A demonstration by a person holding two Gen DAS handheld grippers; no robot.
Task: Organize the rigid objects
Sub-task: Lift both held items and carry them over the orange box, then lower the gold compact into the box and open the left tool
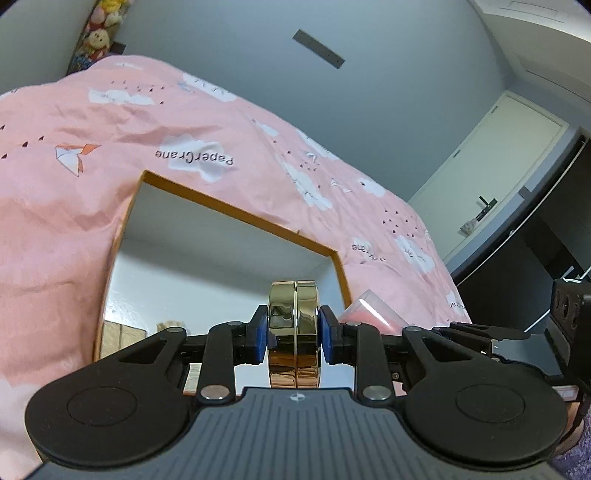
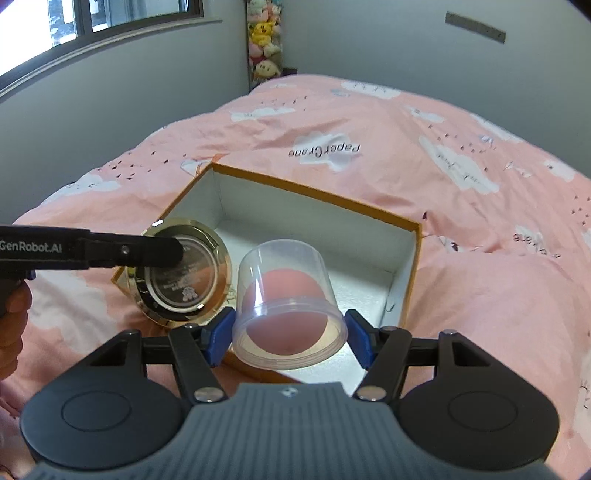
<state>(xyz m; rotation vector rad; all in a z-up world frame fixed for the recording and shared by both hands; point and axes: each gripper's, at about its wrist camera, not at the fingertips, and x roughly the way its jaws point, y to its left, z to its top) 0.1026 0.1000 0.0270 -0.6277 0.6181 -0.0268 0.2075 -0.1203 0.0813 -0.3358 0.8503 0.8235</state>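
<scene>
My left gripper (image 1: 293, 338) is shut on a round gold compact (image 1: 293, 332), held on edge over the near left part of an open orange box with a white inside (image 1: 236, 218). In the right wrist view the gold compact (image 2: 184, 273) hangs at the box's left wall (image 2: 192, 192), with a left finger (image 2: 147, 251) across it. My right gripper (image 2: 290, 338) is shut on a clear plastic jar with a pink ball inside (image 2: 288, 295), held above the box's near edge.
The box lies on a bed with a pink cloud-print cover (image 2: 406, 155). Stuffed toys (image 2: 264, 40) hang in the far corner by a window (image 2: 74, 18). A white door (image 1: 498, 173) and dark furniture (image 1: 554, 240) stand to the right.
</scene>
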